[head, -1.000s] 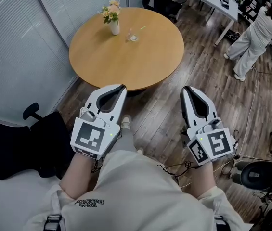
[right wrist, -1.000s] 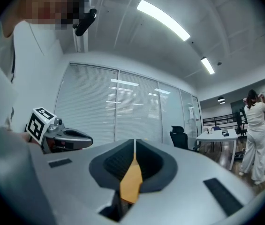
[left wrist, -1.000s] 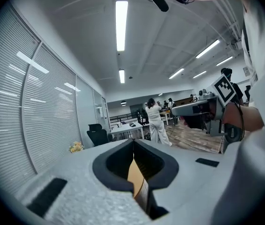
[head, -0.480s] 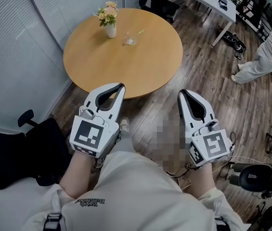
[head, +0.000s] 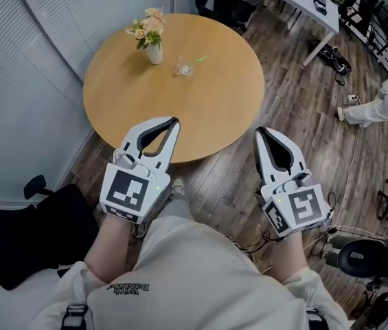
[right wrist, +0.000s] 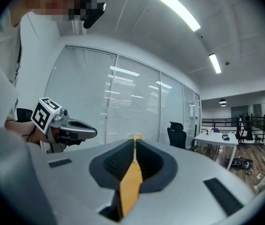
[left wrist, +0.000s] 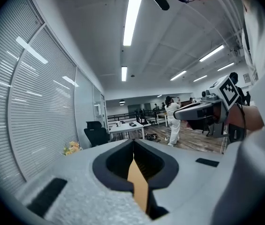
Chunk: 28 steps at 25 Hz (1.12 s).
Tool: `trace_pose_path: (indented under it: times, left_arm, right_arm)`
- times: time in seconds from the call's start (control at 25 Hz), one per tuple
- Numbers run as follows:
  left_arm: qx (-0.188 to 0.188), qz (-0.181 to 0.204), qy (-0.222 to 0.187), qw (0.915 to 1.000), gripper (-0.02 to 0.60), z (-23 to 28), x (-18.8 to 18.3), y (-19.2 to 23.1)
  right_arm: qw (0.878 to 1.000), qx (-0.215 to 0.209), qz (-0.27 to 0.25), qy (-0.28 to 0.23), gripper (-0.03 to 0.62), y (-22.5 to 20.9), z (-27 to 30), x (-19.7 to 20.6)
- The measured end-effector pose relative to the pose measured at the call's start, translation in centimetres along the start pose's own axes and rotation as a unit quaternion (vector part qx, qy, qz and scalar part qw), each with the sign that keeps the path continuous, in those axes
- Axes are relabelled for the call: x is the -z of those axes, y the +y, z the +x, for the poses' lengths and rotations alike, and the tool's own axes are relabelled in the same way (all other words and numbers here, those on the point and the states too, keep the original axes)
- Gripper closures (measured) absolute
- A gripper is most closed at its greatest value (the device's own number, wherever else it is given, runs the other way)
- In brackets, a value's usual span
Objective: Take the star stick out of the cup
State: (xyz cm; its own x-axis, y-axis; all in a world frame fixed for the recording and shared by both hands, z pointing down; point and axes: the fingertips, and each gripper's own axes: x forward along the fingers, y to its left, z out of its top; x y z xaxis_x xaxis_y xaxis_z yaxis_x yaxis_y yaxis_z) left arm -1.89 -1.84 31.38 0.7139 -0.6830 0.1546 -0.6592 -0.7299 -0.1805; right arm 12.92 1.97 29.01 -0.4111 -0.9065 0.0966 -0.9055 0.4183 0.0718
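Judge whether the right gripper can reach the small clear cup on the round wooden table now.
Probably not: the right gripper, fingers shut, hangs short of the table, the cup far across it. Nothing blocks the path.

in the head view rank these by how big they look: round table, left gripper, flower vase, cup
1. round table
2. left gripper, which looks larger partly because it is much nearer the camera
3. flower vase
4. cup
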Motion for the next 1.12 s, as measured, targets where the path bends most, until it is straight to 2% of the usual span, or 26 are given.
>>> trace_pose_path:
  times: [0.16, 0.32, 0.68, 0.84, 1.12]
  left_arm:
    - [0.011, -0.004, 0.006, 0.9999, 0.558, 2.5, 0.3, 3.0]
    - [0.018, -0.014, 0.007, 0.9997, 0.558, 4.7, 0.8, 6.5]
    - [0.032, -0.021, 0.006, 0.9992, 0.558, 9.6, 2.0, 13.3]
    - [0.03, -0.029, 0.009, 0.9991, 0.558, 10.4, 2.8, 15.2]
    - [0.038, -0.044, 0.012, 0.9983, 0.558, 12.0, 3.8, 16.3]
  right_arm:
    - [1.0, 0.0, 0.011, 0.014, 0.557, -0.9, 3.9, 0.3]
    - [0.998, -0.024, 0.045, 0.026, 0.557, -1.4, 8.3, 0.1]
    - [0.999, -0.007, 0.015, 0.044, 0.557, -3.3, 17.2, -0.3]
    - [0.999, -0.002, 0.012, 0.049, 0.557, -3.7, 19.3, -0.1]
    - [0.998, 0.02, 0.044, 0.047, 0.557, -5.1, 21.2, 0.2]
